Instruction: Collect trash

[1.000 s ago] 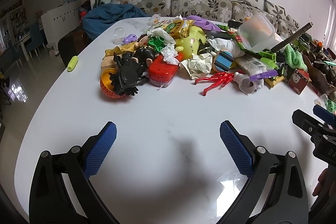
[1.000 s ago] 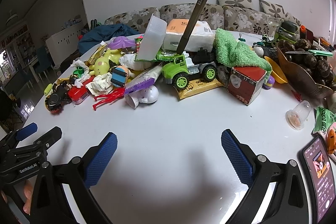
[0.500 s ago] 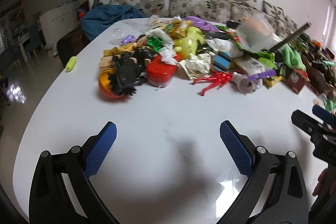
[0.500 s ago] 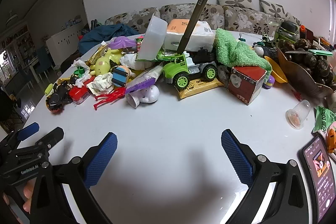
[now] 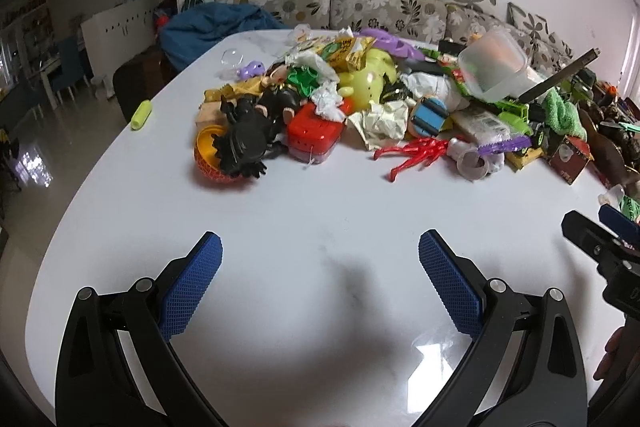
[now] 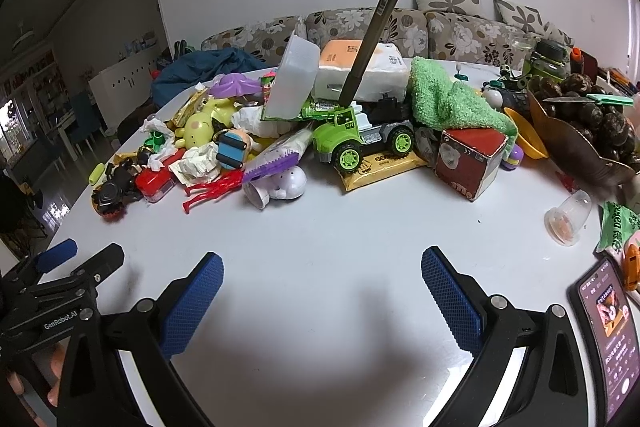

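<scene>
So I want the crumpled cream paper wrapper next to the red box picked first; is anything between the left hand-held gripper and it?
Nothing visible. The left hand-held gripper is open over bare white table, and the crumpled cream paper wrapper lies at the pile's near edge, between the red plastic box and the red plastic figure.

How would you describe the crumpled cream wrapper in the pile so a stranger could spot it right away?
Start at the long heap of toys and rubbish across the white table. Near its front edge sits a red plastic box; the crumpled cream wrapper lies just right of it, left of the red toy figure. It alone is pale, creased foil-like paper.
</scene>
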A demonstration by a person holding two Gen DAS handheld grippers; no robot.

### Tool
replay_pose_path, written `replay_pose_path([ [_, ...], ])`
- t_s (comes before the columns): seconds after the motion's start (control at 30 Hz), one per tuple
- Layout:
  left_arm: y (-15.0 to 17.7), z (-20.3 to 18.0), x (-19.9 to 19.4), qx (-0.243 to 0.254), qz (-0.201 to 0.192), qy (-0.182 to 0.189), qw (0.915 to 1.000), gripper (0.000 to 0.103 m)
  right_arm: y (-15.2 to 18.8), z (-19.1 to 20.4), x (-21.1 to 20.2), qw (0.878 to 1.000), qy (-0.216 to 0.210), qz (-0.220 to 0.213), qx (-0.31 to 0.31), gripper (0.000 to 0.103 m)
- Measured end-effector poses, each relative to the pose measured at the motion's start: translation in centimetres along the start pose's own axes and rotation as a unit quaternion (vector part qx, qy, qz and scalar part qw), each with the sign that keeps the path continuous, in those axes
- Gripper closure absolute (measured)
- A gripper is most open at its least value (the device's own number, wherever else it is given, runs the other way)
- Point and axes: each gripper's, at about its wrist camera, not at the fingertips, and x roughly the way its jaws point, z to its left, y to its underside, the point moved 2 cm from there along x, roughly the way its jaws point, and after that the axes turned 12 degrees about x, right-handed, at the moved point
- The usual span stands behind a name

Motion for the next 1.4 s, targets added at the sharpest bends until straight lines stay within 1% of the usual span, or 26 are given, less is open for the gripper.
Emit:
replay_pose_path([
  [0.13,0.1,-0.4,0.2,0.009,0.007,-0.003,0.9999,0.007,0.0,-0.1,-0.1,1.000,-0.001,0.000,0.001,0.005],
  [0.23,0.1,-0.5,0.0,0.013,0.001,-0.012,0.9998,0.007,0.0,-0.1,-0.1,1.000,0.000,0.001,-0.001,0.005],
  [0.43,0.0,-0.8,-0.4,0.018,-0.006,-0.001,0.9998,0.007,0.1,-0.1,-0.1,1.000,-0.001,0.002,0.000,0.005],
  [0.57,-0.1,-0.9,-0.6,0.018,-0.012,-0.008,0.9997,0.007,0.1,-0.1,-0.1,1.000,-0.001,0.002,0.000,0.005],
  [0.6,-0.2,-0.8,-0.5,0.016,-0.011,-0.005,0.9998,0.007,0.1,-0.1,-0.1,1.000,-0.002,0.002,0.001,0.005],
  [0.67,-0.2,-0.7,-0.4,0.009,-0.008,0.012,0.9999,0.007,0.0,-0.1,-0.2,1.000,-0.002,0.001,0.002,0.005],
  [0.73,-0.1,-0.6,-0.2,0.004,-0.005,0.013,0.9999,0.007,0.0,-0.1,-0.3,1.000,0.000,-0.002,0.002,0.005],
  [0.8,-0.1,-0.7,-0.1,0.008,-0.005,-0.001,1.0000,0.007,-0.1,-0.2,-0.3,1.000,0.002,-0.003,0.004,0.005],
  [0.97,-0.1,-1.3,0.2,0.038,0.002,-0.041,0.9984,0.007,-0.1,-0.3,-0.2,1.000,0.004,-0.001,0.007,0.005],
  [1.07,-0.1,-1.5,0.1,0.042,-0.002,-0.030,0.9987,0.007,0.0,-0.2,-0.2,1.000,0.006,-0.001,0.002,0.005],
  [1.23,-0.1,-1.1,0.0,0.024,-0.001,-0.012,0.9996,0.007,-0.1,-0.3,-0.1,1.000,0.008,-0.002,0.003,0.005],
  [1.4,0.0,-0.8,-0.1,0.019,-0.001,-0.012,0.9997,0.007,-0.1,-0.5,-0.1,1.000,0.009,0.000,0.007,0.005],
])
